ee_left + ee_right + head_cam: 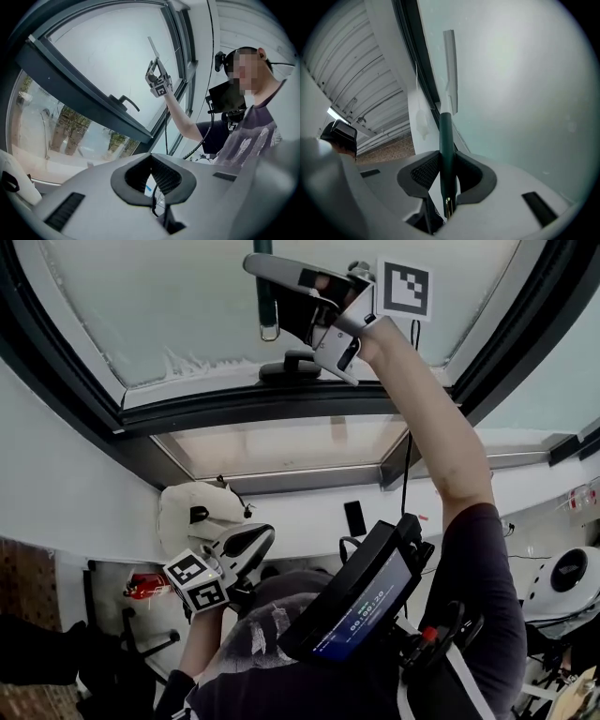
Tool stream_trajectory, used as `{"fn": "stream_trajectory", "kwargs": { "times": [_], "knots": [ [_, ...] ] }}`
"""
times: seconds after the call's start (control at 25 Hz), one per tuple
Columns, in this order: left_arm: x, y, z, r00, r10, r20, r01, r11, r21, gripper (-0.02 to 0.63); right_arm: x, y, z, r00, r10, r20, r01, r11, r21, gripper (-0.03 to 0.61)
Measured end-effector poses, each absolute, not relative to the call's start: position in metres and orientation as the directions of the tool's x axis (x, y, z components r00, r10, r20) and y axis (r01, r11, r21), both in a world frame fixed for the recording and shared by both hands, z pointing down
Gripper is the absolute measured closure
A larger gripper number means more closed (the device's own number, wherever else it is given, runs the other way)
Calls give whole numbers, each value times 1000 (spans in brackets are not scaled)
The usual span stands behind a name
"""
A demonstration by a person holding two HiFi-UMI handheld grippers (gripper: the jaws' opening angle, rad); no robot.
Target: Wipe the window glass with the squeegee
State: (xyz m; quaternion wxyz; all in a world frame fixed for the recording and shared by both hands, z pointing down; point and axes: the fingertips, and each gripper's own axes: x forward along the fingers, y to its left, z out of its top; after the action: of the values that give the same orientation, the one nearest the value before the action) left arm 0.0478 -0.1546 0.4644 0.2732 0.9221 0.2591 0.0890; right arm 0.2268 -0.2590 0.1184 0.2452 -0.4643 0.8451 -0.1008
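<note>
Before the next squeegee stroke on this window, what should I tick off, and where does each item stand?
1. Grip: right tongs shut on the squeegee by its dark handle: ok.
2. Blade flat against the window glass: contact does not show: cannot tell.
3. Left tongs shut, empty and held low, away from the pane: ok.
4. Window handle clear of a downward stroke: in the head view it sits just below the right tongs: cannot tell.
</note>
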Motion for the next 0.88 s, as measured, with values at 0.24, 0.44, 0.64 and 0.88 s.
{"fn": "stream_trajectory", "kwargs": {
  "times": [0.24,0.44,0.64,0.88],
  "knots": [
    [39,-155,469,840,543,21,437,-698,568,607,226,-258,143,-413,-855,-315,-733,517,-443,480],
    [38,-159,468,834,552,11,449,-690,567,607,224,-259,147,-403,-860,-313,-740,507,-442,480],
    [31,-161,483,827,563,3,465,-686,560,607,214,-260,163,-397,-863,-313,-743,502,-443,480],
    [23,-163,496,821,570,6,467,-678,567,607,211,-259,181,-378,-868,-322,-747,492,-448,480]
  ]
}}
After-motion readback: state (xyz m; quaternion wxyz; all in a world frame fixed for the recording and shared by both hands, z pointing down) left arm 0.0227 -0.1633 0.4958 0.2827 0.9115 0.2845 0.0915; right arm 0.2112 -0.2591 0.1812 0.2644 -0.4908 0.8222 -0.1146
